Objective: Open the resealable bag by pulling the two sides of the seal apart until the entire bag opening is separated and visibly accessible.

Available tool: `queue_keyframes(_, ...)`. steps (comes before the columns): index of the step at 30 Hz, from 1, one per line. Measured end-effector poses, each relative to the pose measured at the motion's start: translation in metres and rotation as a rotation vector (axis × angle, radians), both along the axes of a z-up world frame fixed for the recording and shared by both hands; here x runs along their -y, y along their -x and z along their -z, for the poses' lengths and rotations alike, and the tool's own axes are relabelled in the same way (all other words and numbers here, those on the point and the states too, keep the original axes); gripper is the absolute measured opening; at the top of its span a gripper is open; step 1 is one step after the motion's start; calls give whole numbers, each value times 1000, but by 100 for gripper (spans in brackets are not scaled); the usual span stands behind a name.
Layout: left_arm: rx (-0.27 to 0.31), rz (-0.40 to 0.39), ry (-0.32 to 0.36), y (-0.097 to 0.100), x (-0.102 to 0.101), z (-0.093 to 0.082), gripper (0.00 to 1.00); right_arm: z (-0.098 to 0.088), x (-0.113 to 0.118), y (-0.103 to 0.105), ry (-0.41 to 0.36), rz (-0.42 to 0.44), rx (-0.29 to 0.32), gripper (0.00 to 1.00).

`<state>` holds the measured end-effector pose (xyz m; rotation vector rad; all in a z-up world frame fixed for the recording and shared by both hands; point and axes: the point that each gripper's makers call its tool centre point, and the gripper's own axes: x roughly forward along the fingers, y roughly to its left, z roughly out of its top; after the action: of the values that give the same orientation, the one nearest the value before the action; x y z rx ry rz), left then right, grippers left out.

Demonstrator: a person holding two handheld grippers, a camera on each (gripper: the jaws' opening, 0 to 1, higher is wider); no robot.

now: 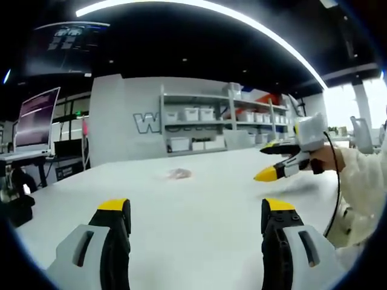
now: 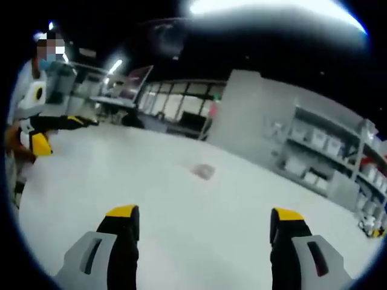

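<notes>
A small clear resealable bag [image 1: 179,174] lies flat on the white table [image 1: 199,205], far ahead of my left gripper [image 1: 196,214], whose jaws stand wide open with nothing between them. In the right gripper view the same bag [image 2: 203,171] lies ahead of my right gripper [image 2: 204,222], also open and empty. The right gripper [image 1: 275,162] comes into the left gripper view from the right, held above the table with its yellow tips apart. The left gripper [image 2: 51,134] shows at the left edge of the right gripper view.
Shelves with white bins [image 1: 199,124] stand behind the table against a grey wall. A monitor [image 1: 36,118] on a stand sits at the left. A person's white sleeve [image 1: 363,175] is at the right edge.
</notes>
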<state>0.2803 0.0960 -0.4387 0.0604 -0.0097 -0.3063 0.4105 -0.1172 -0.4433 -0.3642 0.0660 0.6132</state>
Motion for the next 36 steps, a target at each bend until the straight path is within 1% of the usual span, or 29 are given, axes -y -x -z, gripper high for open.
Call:
queue_keyframes(5, 2, 2, -6, -1, 1, -1, 88, 0, 0, -3, -46, 5, -26, 91)
queue_keyframes(8, 1, 1, -8, -1, 1, -1, 88, -2, -1, -3, -67, 6, -25, 91)
queue_keyframes(11, -1, -4, -10, -1, -1, 0, 88, -5, -2, -6, -81, 5, -22, 96)
queue_keyframes(12, -1, -5, -10, -1, -1, 0, 88, -6, -3, -6, -82, 4, -21, 97)
queue_keyframes(16, 3, -8, -9, -1, -2, -1, 88, -9, -7, -6, -65, -8, -14, 97)
queue_keyframes(20, 5, -9, -11, -1, -2, -1, 88, -13, -11, -14, -61, -11, -19, 99)
queue_keyframes(23, 3, -7, -8, 0, -2, 0, 88, -14, -14, -16, -76, -6, -26, 98)
queue_keyframes(31, 7, -6, -9, 1, -2, -1, 88, -12, -20, -15, -82, -19, -42, 97)
queue_keyframes(36, 8, -7, -10, 1, -1, -1, 88, -11, -21, -16, -82, -19, -49, 97)
